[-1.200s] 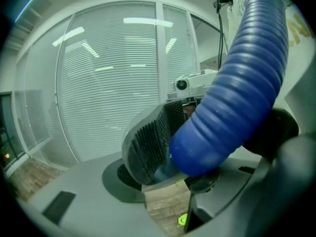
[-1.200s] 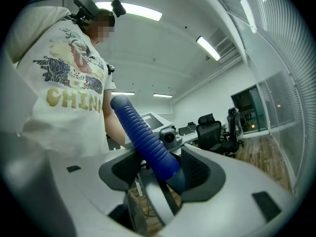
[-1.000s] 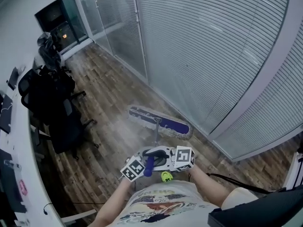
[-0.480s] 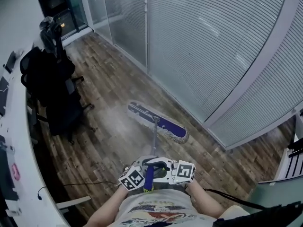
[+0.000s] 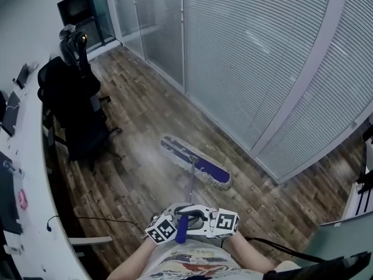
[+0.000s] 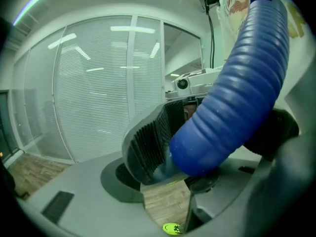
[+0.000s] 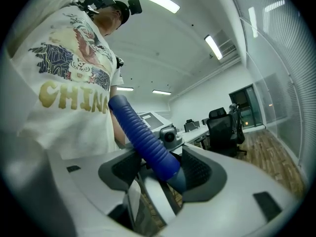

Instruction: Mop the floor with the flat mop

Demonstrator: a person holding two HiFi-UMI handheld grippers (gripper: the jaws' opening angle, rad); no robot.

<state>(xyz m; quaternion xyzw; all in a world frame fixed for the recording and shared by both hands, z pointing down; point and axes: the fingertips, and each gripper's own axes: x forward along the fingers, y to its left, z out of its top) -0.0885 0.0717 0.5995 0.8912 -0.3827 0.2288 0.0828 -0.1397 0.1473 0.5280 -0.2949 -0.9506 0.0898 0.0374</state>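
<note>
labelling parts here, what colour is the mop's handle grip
Blue, with ribbed rings; the handle grip shows best in the left gripper view.

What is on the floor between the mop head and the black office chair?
Only bare wooden floor, seen in the head view, separates the mop head from the chair.

Behind the mop [image 5: 198, 163], its pole [image 5: 192, 182] disappears under the left tool [image 5: 179, 214] and right tool [image 5: 193, 218]. Only a stub of blue grip [image 5: 181, 232] shows past them. Looking along the left tool's jaws, that grip covers the far jaw. Under it a yellow-green speck [image 6: 172, 228] is half hidden and too small to name. Left of the mop, the table [image 5: 32, 209] runs off the edge, and what lies on it is too small to tell. The person [image 5: 186, 267] nearest the grip is cut off at the chest.
</note>
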